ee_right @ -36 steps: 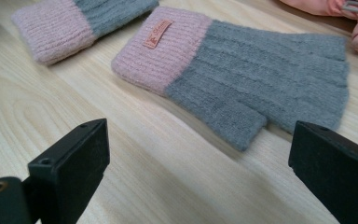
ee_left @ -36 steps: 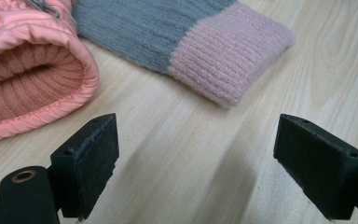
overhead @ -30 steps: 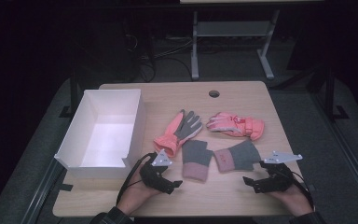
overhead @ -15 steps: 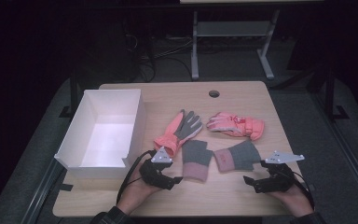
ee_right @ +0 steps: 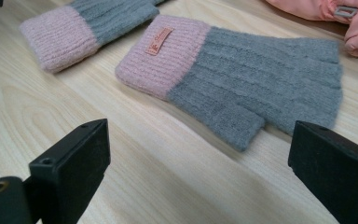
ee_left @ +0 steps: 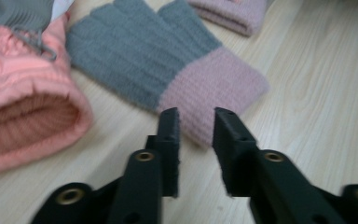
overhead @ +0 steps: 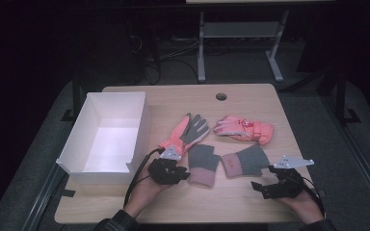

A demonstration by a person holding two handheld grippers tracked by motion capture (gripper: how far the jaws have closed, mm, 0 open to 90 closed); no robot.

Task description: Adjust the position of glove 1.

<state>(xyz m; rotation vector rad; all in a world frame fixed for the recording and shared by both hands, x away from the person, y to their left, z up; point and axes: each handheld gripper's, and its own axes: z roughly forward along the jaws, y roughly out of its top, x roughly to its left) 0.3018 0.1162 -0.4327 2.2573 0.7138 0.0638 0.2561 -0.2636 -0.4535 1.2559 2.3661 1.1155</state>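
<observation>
The knit glove [ee_left: 168, 70] is grey with a pink cuff; the left gripper [ee_left: 196, 122], just closing, stands released before it, nothing between.

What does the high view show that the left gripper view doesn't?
The high view adds the white box, the right gripper with its fingers wide apart, and the farther pink padded glove. The left gripper view adds a close look at the left gripper: its fingers have just been closing to a narrow gap, with nothing between them. Both take in the grey-and-pink knit glove, the nearer pink padded glove and the wooden table.
</observation>
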